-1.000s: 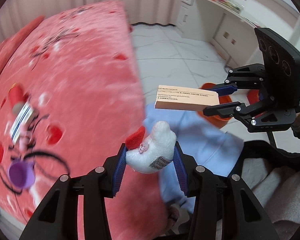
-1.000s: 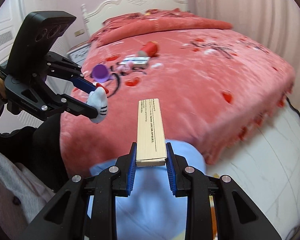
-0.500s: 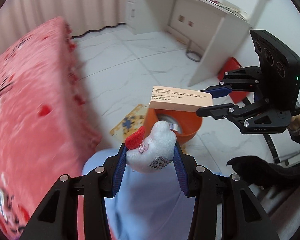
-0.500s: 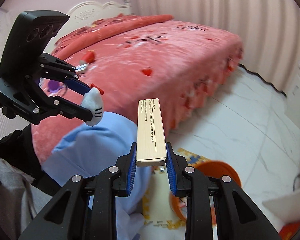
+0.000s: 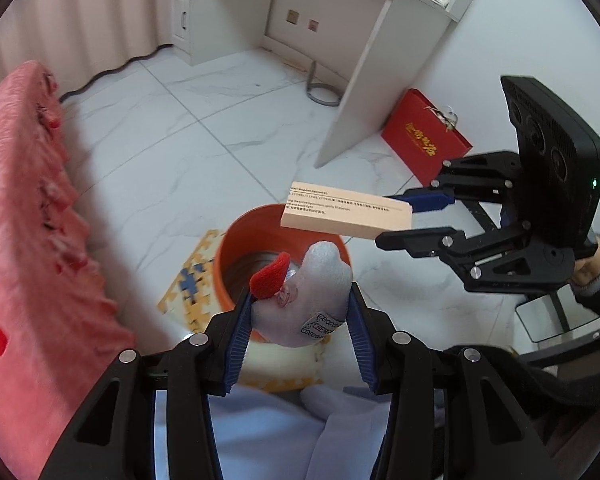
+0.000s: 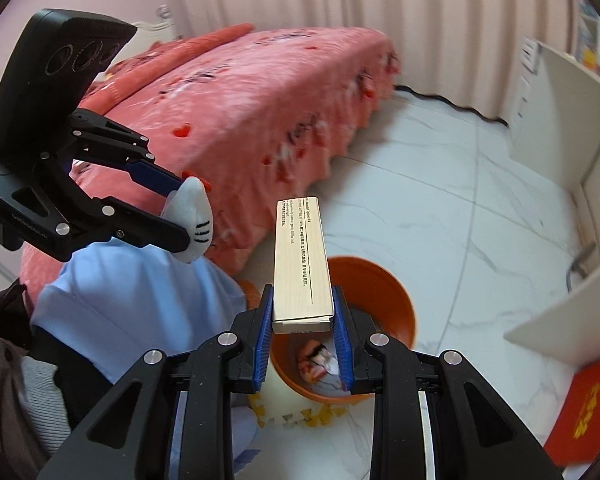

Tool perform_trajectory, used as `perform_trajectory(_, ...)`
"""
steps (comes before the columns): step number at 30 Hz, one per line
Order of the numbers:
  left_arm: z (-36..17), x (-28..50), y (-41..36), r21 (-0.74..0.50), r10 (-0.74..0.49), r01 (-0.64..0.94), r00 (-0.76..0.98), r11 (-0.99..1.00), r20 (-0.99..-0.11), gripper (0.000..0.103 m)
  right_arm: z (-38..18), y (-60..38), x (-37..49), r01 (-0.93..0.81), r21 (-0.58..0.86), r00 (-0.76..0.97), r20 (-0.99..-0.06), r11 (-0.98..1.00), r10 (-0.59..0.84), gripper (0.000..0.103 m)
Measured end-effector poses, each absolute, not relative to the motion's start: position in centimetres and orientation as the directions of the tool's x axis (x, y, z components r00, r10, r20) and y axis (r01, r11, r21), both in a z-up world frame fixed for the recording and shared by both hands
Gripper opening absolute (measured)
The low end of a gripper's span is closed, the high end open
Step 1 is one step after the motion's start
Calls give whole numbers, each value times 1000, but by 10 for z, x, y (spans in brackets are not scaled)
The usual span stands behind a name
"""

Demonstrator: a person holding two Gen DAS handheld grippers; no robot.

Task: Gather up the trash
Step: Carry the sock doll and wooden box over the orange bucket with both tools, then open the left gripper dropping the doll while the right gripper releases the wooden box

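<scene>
My left gripper is shut on a small white plush toy with a red bow, held above the near rim of an orange bin on the floor. My right gripper is shut on a long beige cardboard box with printed text, held level over the bin. The box also shows in the left wrist view, over the bin's far rim. The toy also shows in the right wrist view, at left. Some trash lies inside the bin.
A pink bed stands to the left of the bin. A foam puzzle mat lies under the bin. A white desk and a red gift bag stand beyond it. Light blue cloth covers the person's knees.
Both grippers have swung away from the bed toward the floor. The orange bin has come into view and now lies under the toy and the box. Both grips are unchanged.
</scene>
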State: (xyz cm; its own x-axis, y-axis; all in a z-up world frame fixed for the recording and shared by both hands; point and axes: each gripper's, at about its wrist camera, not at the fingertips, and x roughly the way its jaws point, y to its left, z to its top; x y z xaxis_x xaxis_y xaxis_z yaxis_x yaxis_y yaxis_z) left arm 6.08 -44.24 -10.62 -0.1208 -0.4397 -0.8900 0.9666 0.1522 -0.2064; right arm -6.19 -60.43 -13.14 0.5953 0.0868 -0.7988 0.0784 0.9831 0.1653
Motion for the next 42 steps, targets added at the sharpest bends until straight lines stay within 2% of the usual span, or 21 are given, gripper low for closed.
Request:
perform_trajectory(9,-146,60,-482,-260,-402,955,-185,140,-897,49,-165,-637,-77,179,190,554,-830,965,61,28)
perform_trajectory(13,-156,59,-492,-243,-381,959,-173,144,-908,56,-175,-643,-78,202,198,542,-838,959,59,28)
perform_trajectory(22,-159,63,-493,-216,-346,961,-147,172,-927,60,-188,-648,-68,202,208,536,-841,957,70,28)
perform_trajectory(25,-156,64,-491,-199,-359,963,-124,180,-925,76,-190,-646,-62,195,209,536,-841,958,75,28)
perform_trajectory(42,-151,72,-481,-199,-365,957,-112,209,-924,76,-185,-642,-47,194,202,545,-836,960,65,30)
